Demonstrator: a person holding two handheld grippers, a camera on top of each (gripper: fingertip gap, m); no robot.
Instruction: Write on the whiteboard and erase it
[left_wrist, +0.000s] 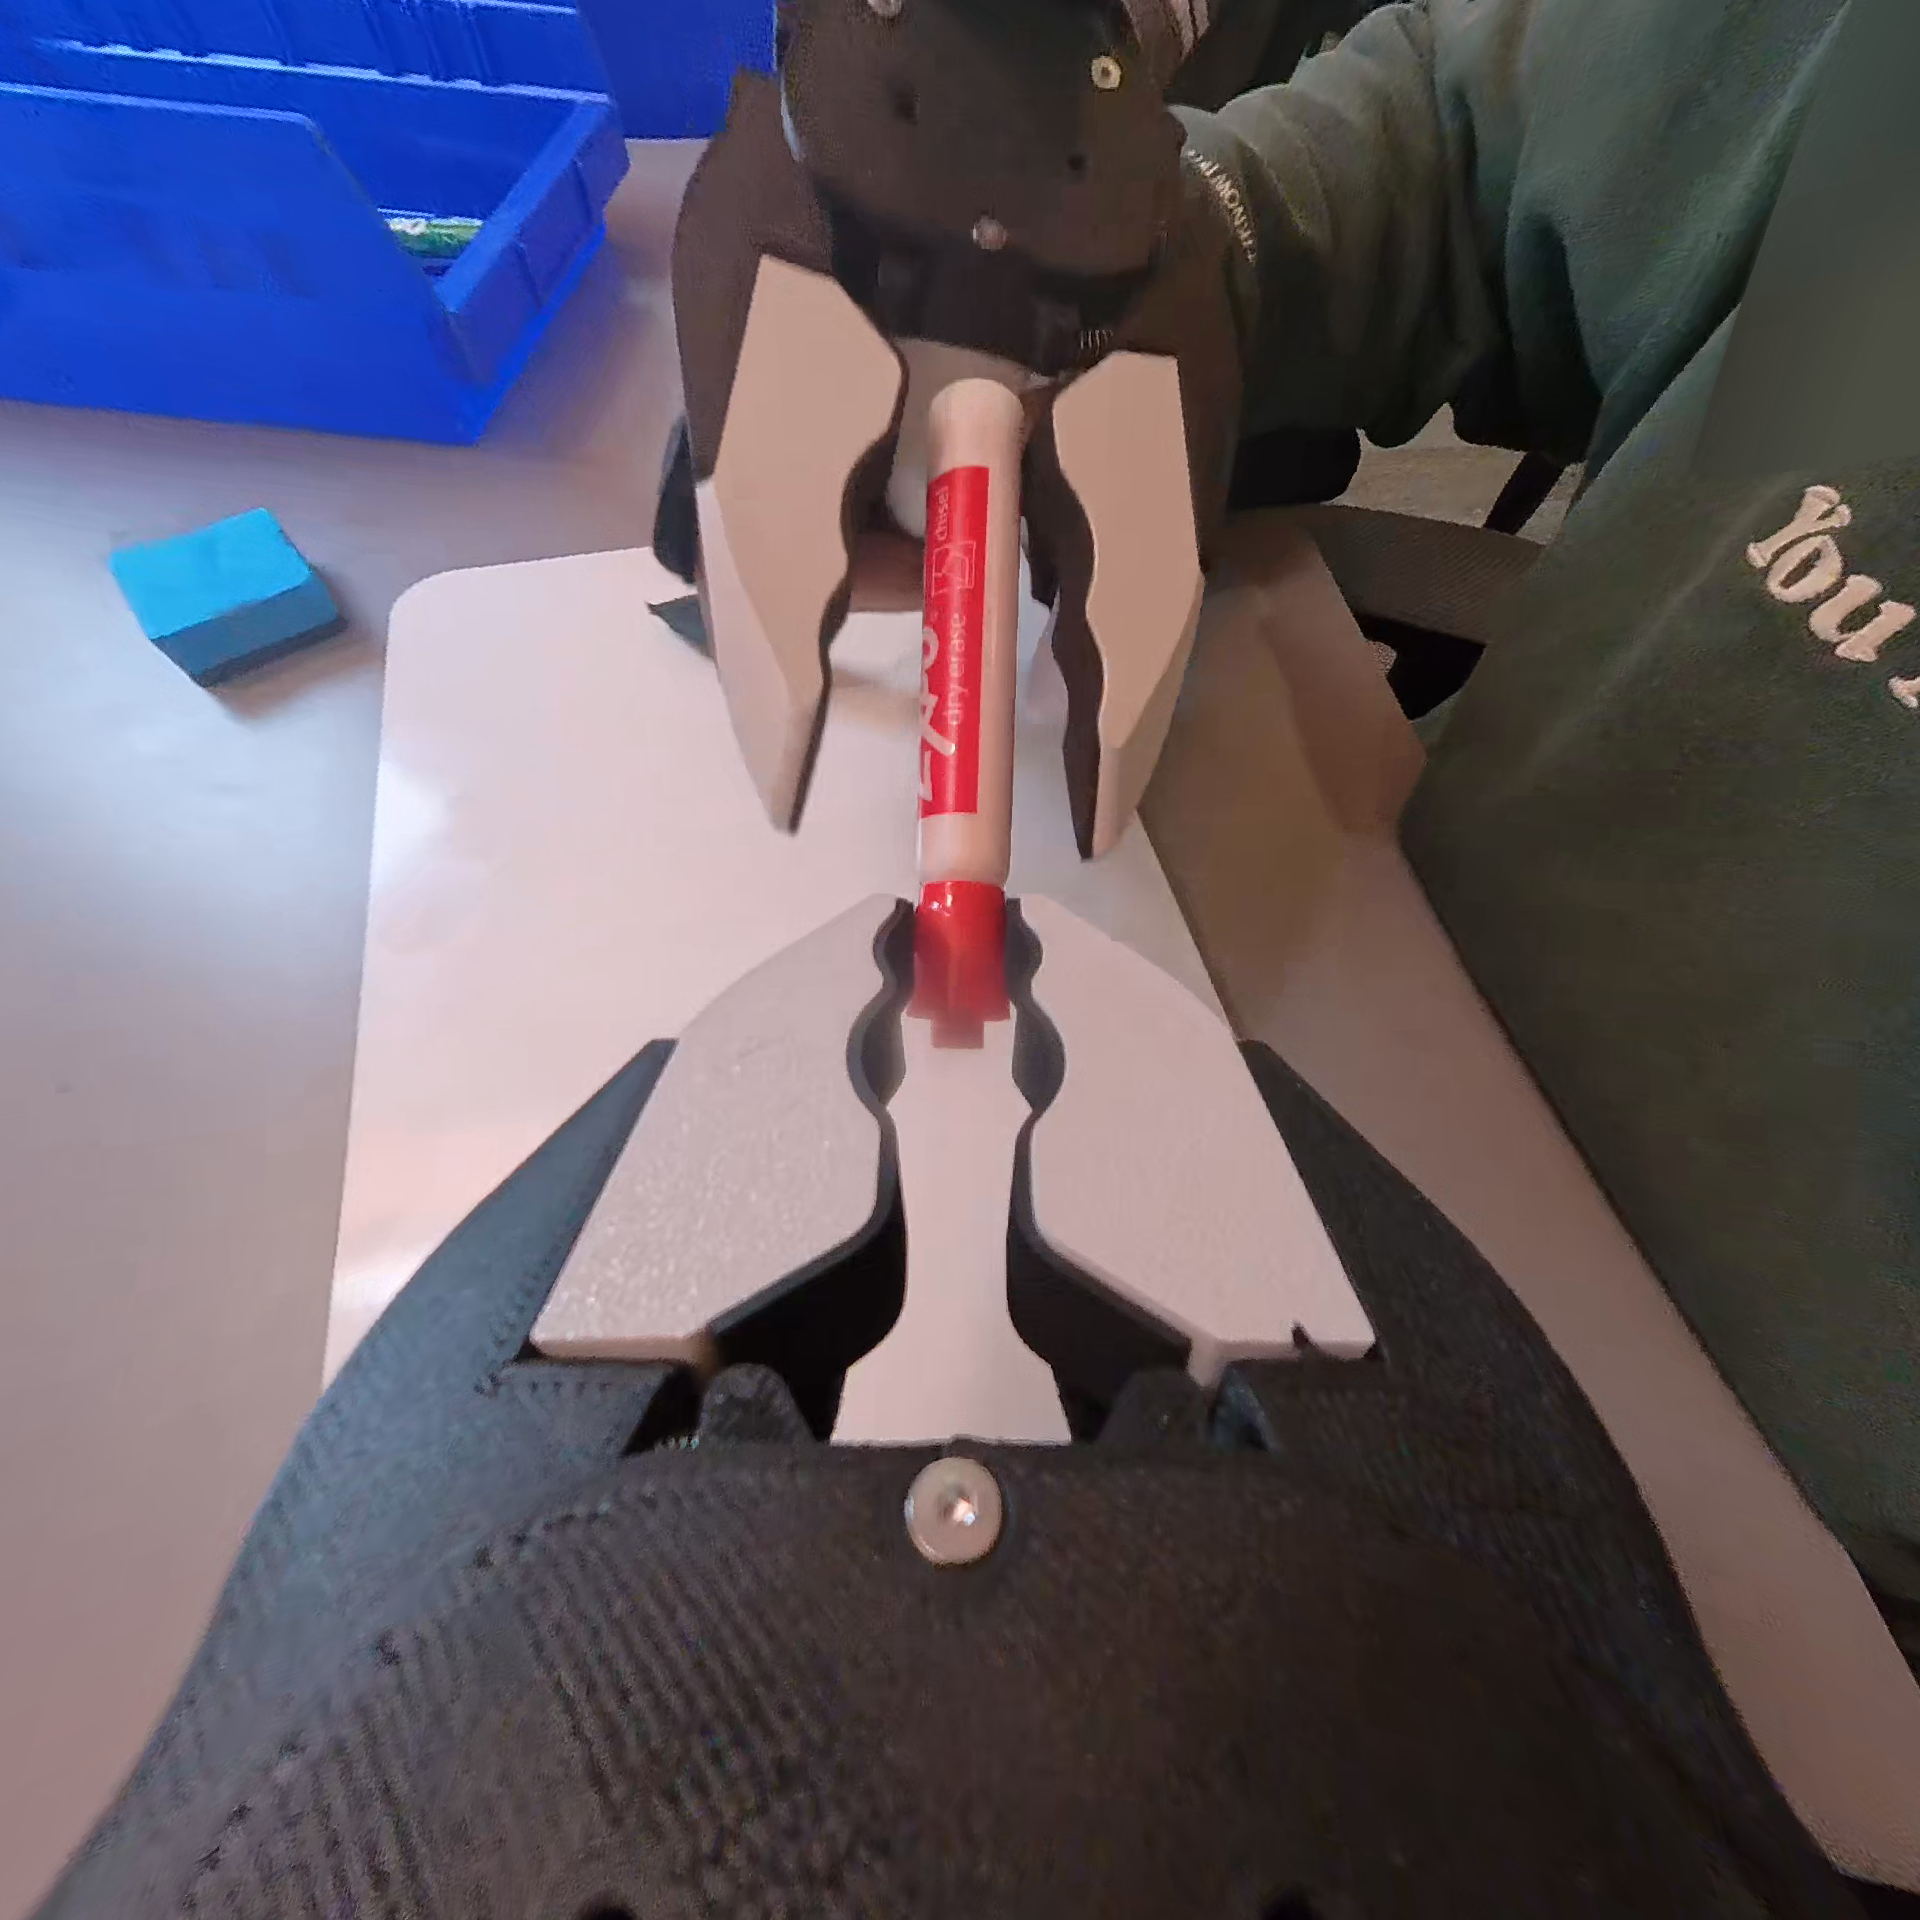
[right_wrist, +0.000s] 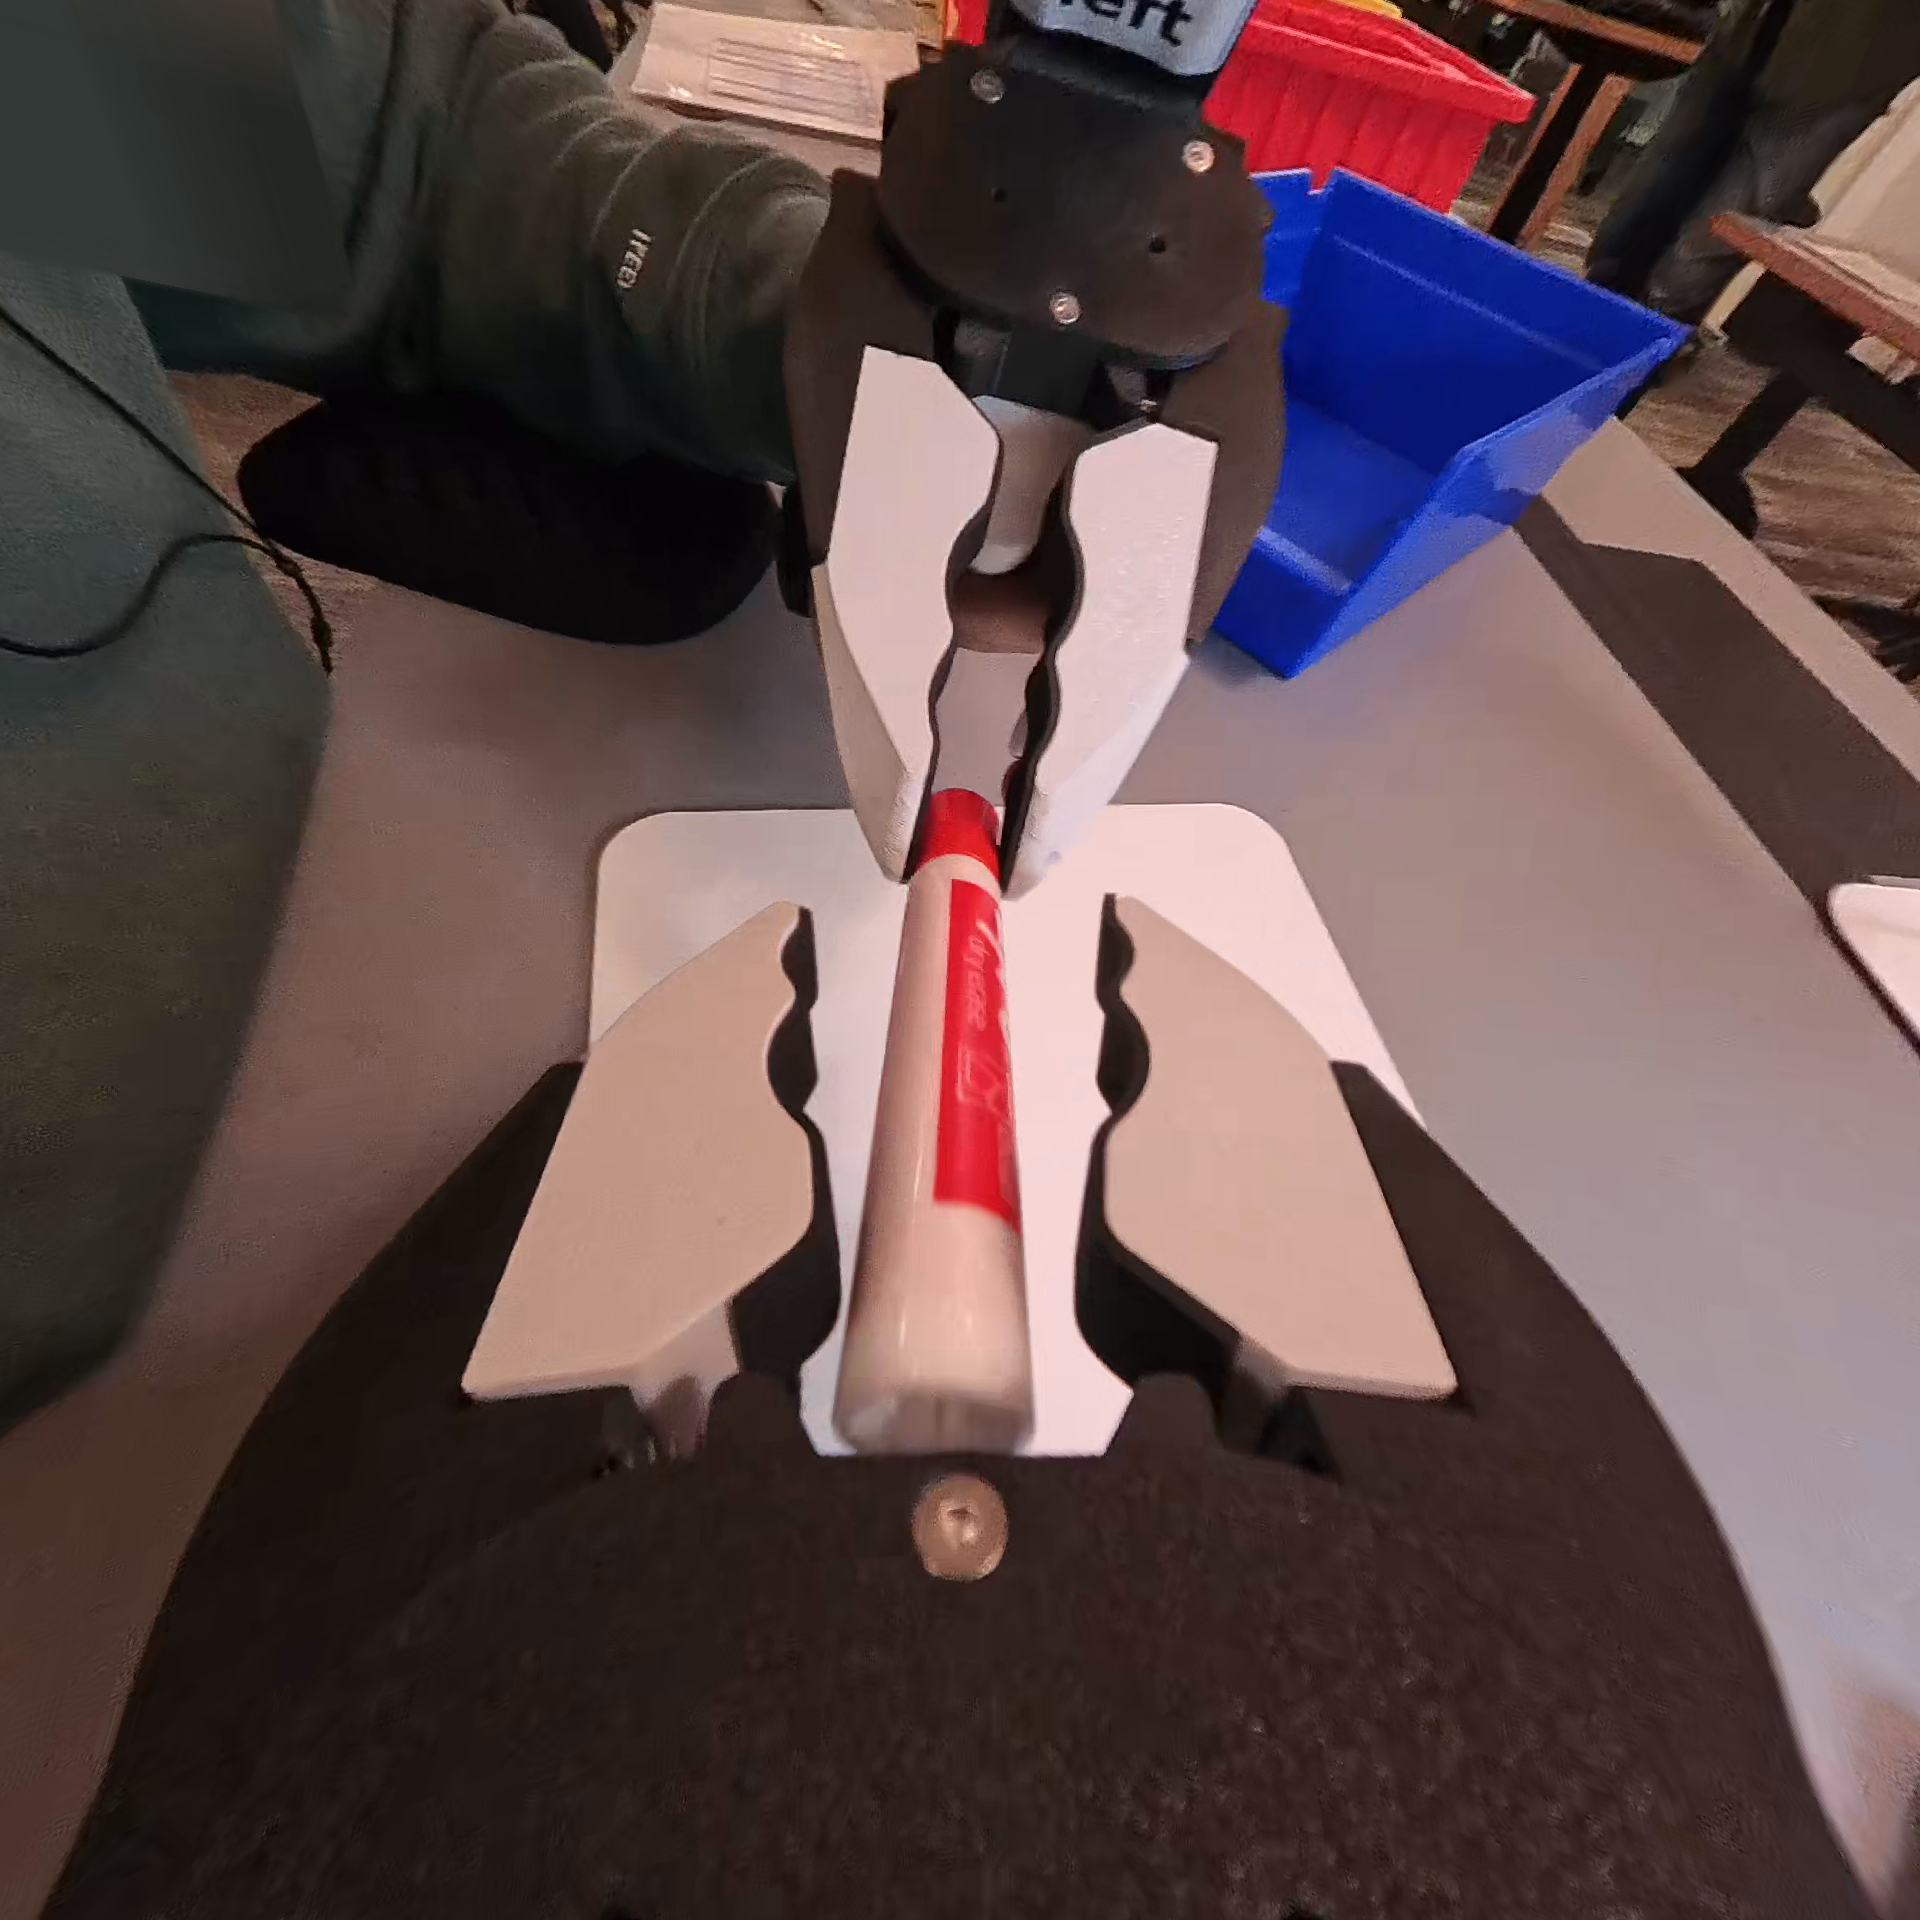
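Note:
A dry-erase marker (left_wrist: 961, 644) with a white barrel and a red cap (left_wrist: 956, 956) is held level above a small whiteboard (left_wrist: 540, 831). My left gripper (left_wrist: 958, 914) is shut on the red cap. My right gripper (left_wrist: 940, 831) faces it, open, with a finger on each side of the barrel. In the right wrist view the barrel (right_wrist: 935, 1195) lies between my right gripper's (right_wrist: 954, 914) spread fingers without touching them. There the left gripper (right_wrist: 961, 868) pinches the cap (right_wrist: 958, 831) over the whiteboard (right_wrist: 1195, 883). A blue eraser (left_wrist: 223, 592) lies on the table left of the board.
A blue bin (left_wrist: 291, 239) stands beyond the eraser and also shows in the right wrist view (right_wrist: 1434, 416), with a red bin (right_wrist: 1361, 94) behind it. A person's green sleeve (left_wrist: 1558, 260) and torso (left_wrist: 1662, 935) border the board. Another white board's corner (right_wrist: 1881, 935) is at the right edge. Left and right tips are no more than a few centimetres apart. Both grippers' tips are roughly 25 cm from the blue eraser (left_wrist: 223, 592).

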